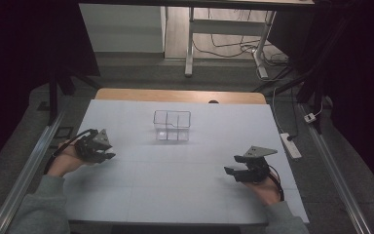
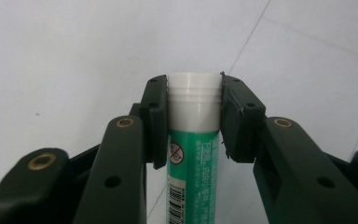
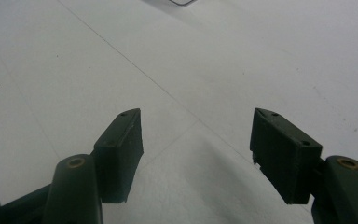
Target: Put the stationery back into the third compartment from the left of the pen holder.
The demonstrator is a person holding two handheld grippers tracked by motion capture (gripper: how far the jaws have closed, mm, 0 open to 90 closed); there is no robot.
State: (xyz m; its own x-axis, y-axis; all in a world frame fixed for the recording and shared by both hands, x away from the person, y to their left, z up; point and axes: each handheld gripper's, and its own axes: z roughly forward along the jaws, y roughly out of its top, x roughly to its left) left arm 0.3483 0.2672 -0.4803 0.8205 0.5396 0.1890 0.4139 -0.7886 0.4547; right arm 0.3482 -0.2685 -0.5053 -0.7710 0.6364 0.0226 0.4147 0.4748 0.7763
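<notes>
A green tube [image 2: 193, 158] with a white cap and a barcode on its label is clamped between the jaws of my left gripper [image 2: 193, 83]. Both pads press on the cap end. From above, my left gripper [image 1: 108, 155] is over the left part of the white table surface [image 1: 185, 190], pointing right; the tube is too small to make out there. At the right of the table, my right gripper [image 1: 229, 170] points left. Its jaws [image 3: 196, 126] stand wide apart over bare white surface with nothing between them.
A clear plastic box [image 1: 172, 125] with dividers stands at the middle back of the table, apart from both grippers; a sliver of it [image 3: 182, 2] shows ahead of the right gripper. A power strip [image 1: 290, 145] lies off the table's right edge.
</notes>
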